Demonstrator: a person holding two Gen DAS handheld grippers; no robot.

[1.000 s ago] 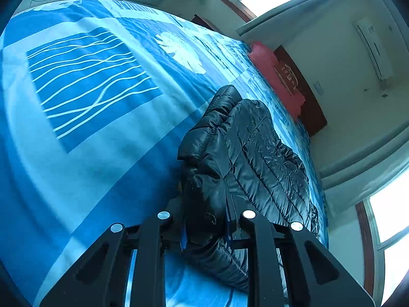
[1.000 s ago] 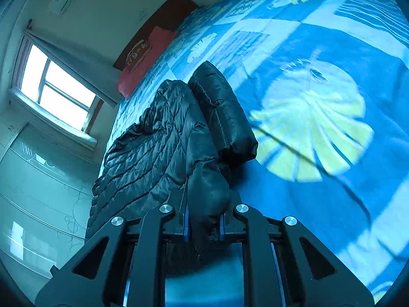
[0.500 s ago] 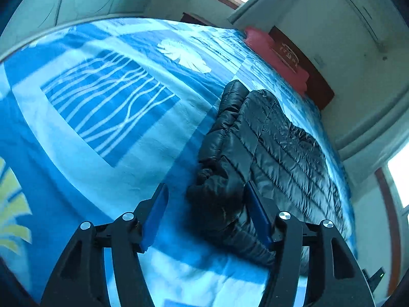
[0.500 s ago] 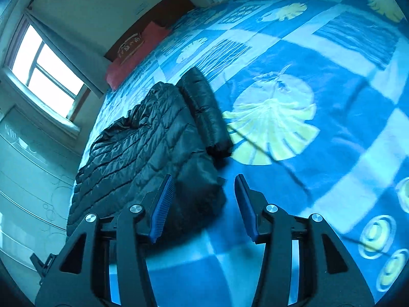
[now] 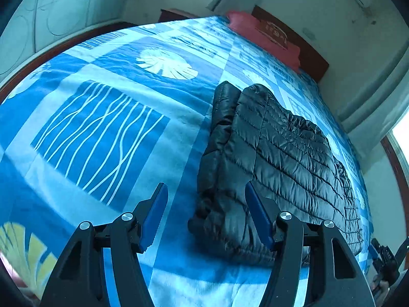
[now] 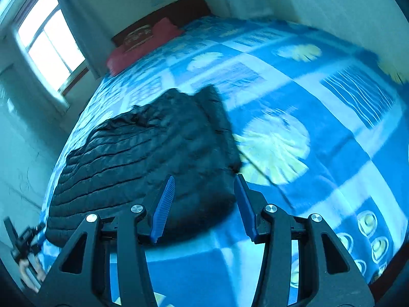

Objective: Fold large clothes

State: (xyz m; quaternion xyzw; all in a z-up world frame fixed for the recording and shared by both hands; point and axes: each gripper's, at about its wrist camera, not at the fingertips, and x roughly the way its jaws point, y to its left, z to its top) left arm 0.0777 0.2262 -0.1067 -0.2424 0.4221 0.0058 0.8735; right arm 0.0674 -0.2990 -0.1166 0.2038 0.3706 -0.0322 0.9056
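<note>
Across the whole bed (image 5: 107, 138) spreads a blue patchwork blanket (image 6: 319, 168) printed with wavy white lines, pale leaf fans and small rings, filling most of both wrist views. On it lies the black quilted puffer jacket (image 5: 286, 153), folded into a long bundle whose long axis runs from the near edge of the bed away toward the headboard (image 5: 294, 38); one narrower folded strip lies along its side. At the far end a red pillow (image 5: 265, 33) bears a gold emblem too small to read. Pale walls, a curtain and a bright window (image 6: 48, 48) close the room.

The left gripper (image 5: 204, 199) stands with jaws apart, the jacket's near corner between the blue pads but not pinched. The right gripper (image 6: 204, 192) is likewise spread, hovering over the jacket's other near corner, gripping nothing.
</note>
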